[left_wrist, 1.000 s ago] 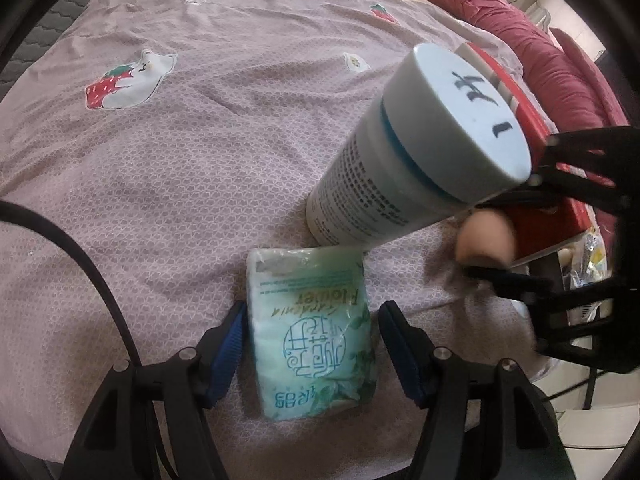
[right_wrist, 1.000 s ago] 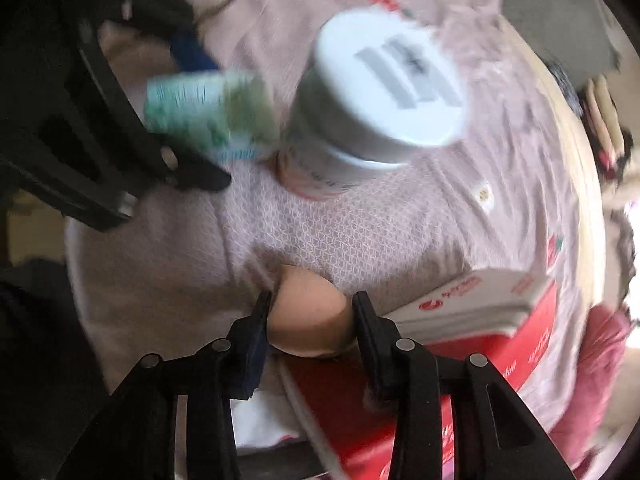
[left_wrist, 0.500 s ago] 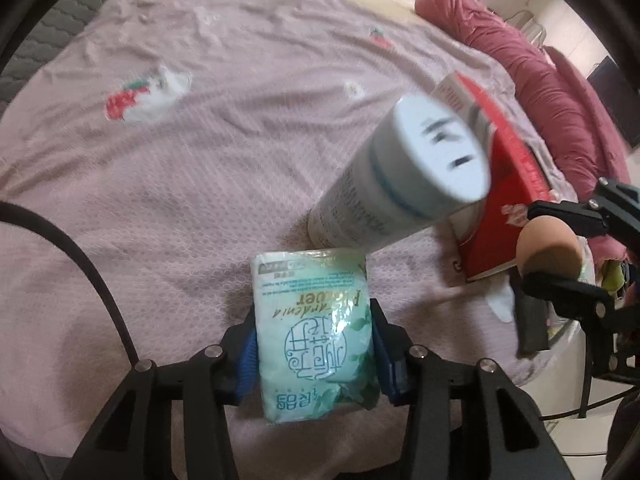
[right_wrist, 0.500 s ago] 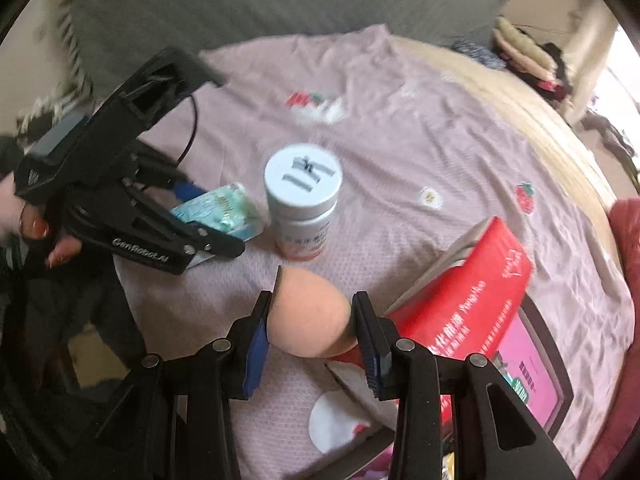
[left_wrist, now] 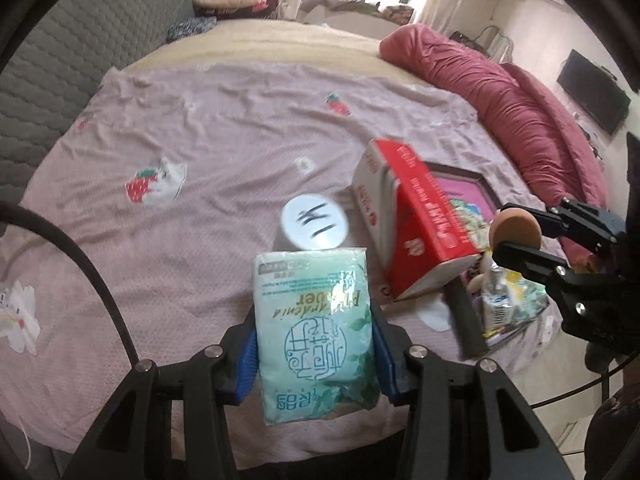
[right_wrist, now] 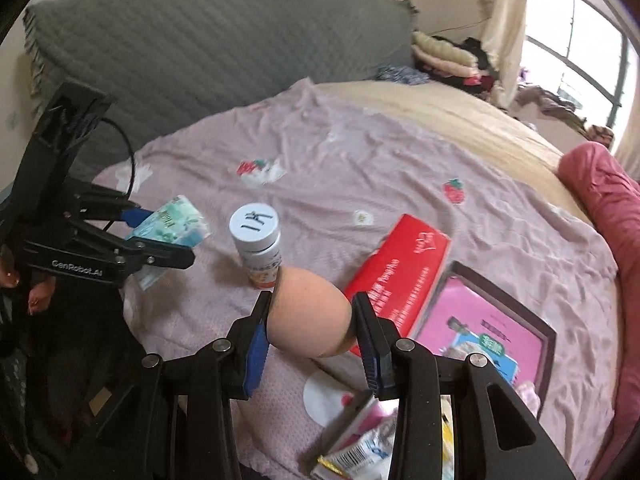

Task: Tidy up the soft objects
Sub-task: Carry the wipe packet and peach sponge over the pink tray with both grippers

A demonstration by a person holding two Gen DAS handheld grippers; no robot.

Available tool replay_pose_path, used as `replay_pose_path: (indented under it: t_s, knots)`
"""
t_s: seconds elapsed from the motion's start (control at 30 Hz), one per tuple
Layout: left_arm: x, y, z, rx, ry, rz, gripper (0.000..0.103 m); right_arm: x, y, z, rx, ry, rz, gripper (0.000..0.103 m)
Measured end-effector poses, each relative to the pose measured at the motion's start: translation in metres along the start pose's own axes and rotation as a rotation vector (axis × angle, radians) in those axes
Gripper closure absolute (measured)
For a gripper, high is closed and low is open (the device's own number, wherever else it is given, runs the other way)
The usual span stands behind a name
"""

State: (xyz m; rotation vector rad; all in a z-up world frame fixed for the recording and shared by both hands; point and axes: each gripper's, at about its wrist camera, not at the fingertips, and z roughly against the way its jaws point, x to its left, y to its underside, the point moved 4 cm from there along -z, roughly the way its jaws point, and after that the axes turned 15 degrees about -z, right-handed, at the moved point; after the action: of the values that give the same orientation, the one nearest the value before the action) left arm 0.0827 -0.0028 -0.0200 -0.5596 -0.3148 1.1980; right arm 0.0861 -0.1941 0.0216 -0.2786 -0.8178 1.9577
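Observation:
My left gripper (left_wrist: 314, 340) is shut on a pale green tissue pack (left_wrist: 314, 332) and holds it up above the pink bedspread (left_wrist: 200, 160). The pack also shows in the right wrist view (right_wrist: 172, 222), held by the left gripper (right_wrist: 160, 236). My right gripper (right_wrist: 312, 316) is shut on a peach egg-shaped makeup sponge (right_wrist: 308, 316), lifted above the bed. In the left wrist view the sponge (left_wrist: 516, 230) sits in the right gripper (left_wrist: 520, 232) at the right.
A white bottle with a pale blue lid (right_wrist: 256, 240) stands on the bedspread. A red box (right_wrist: 400, 272) leans on a dark tray (right_wrist: 548, 332) of packets. A red duvet (left_wrist: 500, 100) lies at the right, a grey headboard (right_wrist: 200, 40) behind.
Both grippers have risen well above the bed with their loads. The left one closed on the tissue pack and lifted it; the bottle and red box now lie farther below.

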Motion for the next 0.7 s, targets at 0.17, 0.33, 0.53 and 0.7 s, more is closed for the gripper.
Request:
replay_pose_path:
  t_s: [0.17, 0.33, 0.53, 0.7]
  knots:
    - [-0.028, -0.019, 0.026, -0.068, 0.017, -0.049, 0.055, -0.025, 0.003, 0.037, -0.072, 0.028, -0.105, 0.062]
    - [-0.06, -0.041, 0.048, -0.128, 0.031, -0.095, 0.055, -0.055, 0.009, 0.081, -0.138, 0.088, -0.183, 0.062]
    - [-0.098, -0.064, 0.057, -0.161, 0.058, -0.151, 0.055, -0.085, 0.016, 0.129, -0.212, 0.166, -0.259, 0.062]
    - [-0.132, -0.074, 0.06, -0.181, 0.102, -0.2, 0.055, -0.105, 0.026, 0.162, -0.285, 0.192, -0.347, 0.062]
